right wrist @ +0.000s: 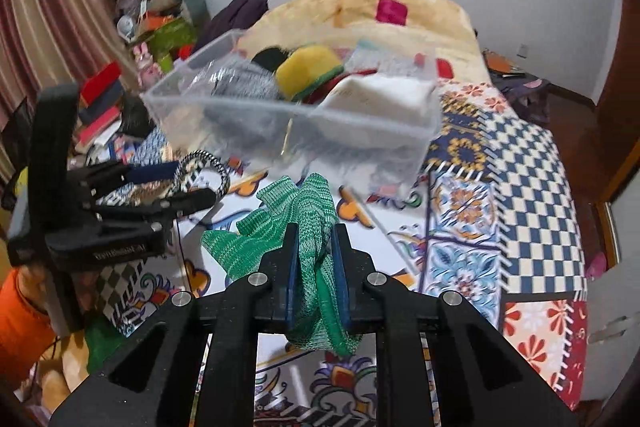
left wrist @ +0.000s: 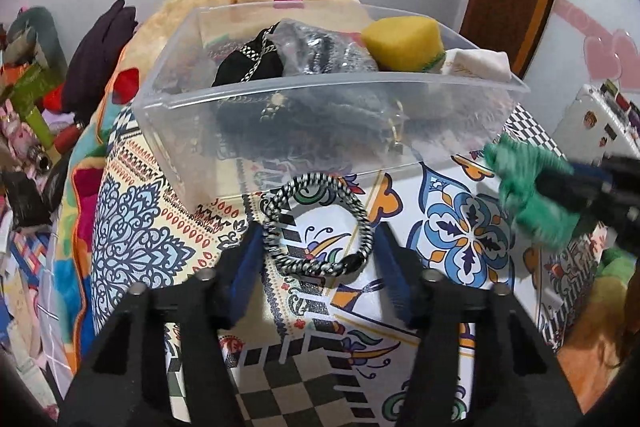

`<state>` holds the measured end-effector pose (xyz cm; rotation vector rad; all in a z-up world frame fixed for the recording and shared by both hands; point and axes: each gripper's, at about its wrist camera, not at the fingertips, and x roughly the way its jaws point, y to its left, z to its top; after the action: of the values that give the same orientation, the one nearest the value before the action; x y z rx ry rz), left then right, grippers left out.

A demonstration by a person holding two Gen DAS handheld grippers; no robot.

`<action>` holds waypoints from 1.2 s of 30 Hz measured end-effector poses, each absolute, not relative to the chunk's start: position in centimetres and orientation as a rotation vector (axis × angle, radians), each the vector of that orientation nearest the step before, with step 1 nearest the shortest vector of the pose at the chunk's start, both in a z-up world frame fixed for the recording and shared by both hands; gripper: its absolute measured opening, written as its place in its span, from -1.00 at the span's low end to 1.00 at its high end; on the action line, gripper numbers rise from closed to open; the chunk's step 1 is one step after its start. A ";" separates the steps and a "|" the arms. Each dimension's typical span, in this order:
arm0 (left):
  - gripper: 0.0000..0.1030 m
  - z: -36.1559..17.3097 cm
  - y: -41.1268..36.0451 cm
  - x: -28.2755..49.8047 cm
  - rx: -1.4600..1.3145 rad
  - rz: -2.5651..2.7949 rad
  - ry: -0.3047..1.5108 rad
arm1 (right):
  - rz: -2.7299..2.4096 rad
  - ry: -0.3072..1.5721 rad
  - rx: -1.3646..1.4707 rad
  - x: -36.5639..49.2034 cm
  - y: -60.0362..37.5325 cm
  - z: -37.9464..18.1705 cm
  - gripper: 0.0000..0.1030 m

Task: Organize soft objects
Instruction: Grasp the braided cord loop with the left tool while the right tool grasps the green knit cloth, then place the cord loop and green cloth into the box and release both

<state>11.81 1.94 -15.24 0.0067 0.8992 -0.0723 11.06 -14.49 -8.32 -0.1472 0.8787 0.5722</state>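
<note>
Right gripper fingers clamp the green knit cloth at lower centre; carry it over the clear bin rim before release. Left gripper fingers stand wide around the braided band on the bed

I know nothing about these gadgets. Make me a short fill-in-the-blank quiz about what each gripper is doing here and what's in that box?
1. The right gripper is shut on a knitted cloth coloured ____.
2. The left gripper is open around a braided black-and-white ____.
3. The yellow sponge lies inside a clear plastic ____.

Missing words: green; ring; box
</note>
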 end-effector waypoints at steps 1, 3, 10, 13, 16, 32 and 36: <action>-0.23 -15.3 1.9 11.7 0.016 -0.075 0.898 | 0.570 0.870 -0.142 10.9 -14.7 -8.1 -0.72; -0.50 -15.3 1.7 11.5 0.030 -0.087 0.897 | 0.565 0.855 -0.134 10.8 -15.0 -7.6 -0.72; -0.73 -13.8 2.4 10.0 0.008 -0.112 0.861 | 0.553 0.801 -0.119 11.6 -15.1 -5.7 -0.72; -0.73 -12.0 2.7 9.3 -0.004 -0.112 0.810 | 0.550 0.769 -0.109 12.1 -15.1 -4.5 -0.72; -0.73 -10.1 2.9 8.9 -0.012 -0.113 0.760 | 0.549 0.730 -0.103 12.4 -14.8 -3.3 -0.72; -0.73 -4.4 3.2 12.5 -0.067 -0.122 0.609 | 0.512 0.598 -0.115 15.3 -11.9 0.1 -0.72; -0.73 -4.9 3.4 14.5 -0.082 -0.118 0.623 | 0.488 0.605 -0.121 16.4 -11.6 -0.3 -0.72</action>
<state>14.49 3.35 -4.88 -0.0823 0.6234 -0.1180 16.38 -11.59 -0.34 -0.1206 0.6054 0.4883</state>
